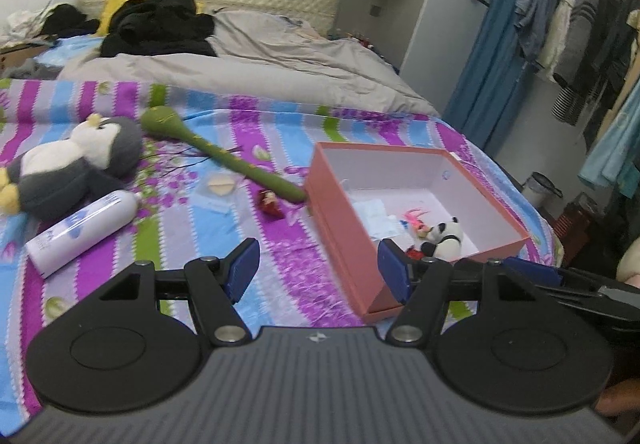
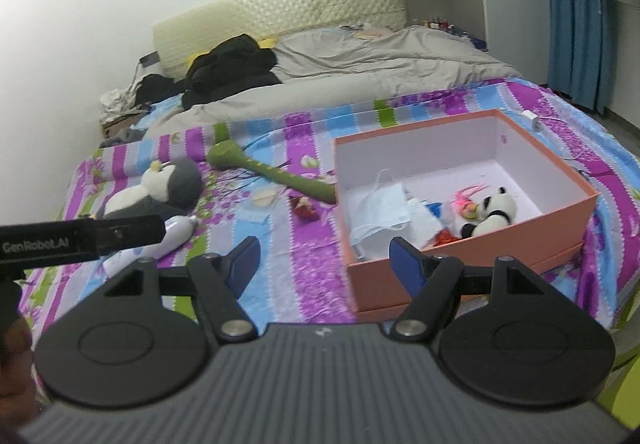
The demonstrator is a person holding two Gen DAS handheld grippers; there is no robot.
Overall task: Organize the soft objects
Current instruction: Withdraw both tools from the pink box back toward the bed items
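Box (image 2: 472, 264) right on bed (image 2: 280, 276); panda (image 2: 494, 214) inside; penguin (image 2: 160, 192), bottle (image 2: 176, 232) left.

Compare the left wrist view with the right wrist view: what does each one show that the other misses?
Only the left wrist view shows the clothes on a rack and a small bin by the bed. Only the right wrist view shows the face mask in the box clearly, and a white charger behind it. Both show the open orange box holding a panda toy, plus the penguin plush, green plush stick and white bottle on the striped sheet.
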